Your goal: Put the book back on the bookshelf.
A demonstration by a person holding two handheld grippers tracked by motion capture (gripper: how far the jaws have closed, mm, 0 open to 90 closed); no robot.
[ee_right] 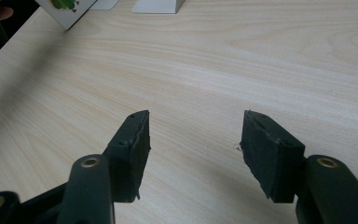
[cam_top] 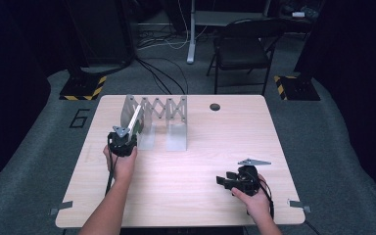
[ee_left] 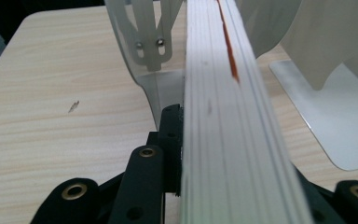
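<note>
Book [ee_left: 228, 121] clamped in left gripper [cam_top: 123, 142] fingers, at the rack [cam_top: 176, 115] near the table's [cam_top: 200, 161] far-left corner, entering a slot. Insertion step. Next: align with dividers, slide in, release. Right gripper [ee_right: 193, 140] spread, idle near front-right edge.

Open bench [cam_top: 200, 166] is left between the two hands. Passage at the back left is blocked by the expanding rack [cam_top: 159, 117] and the book [cam_top: 134, 122] in it.
</note>
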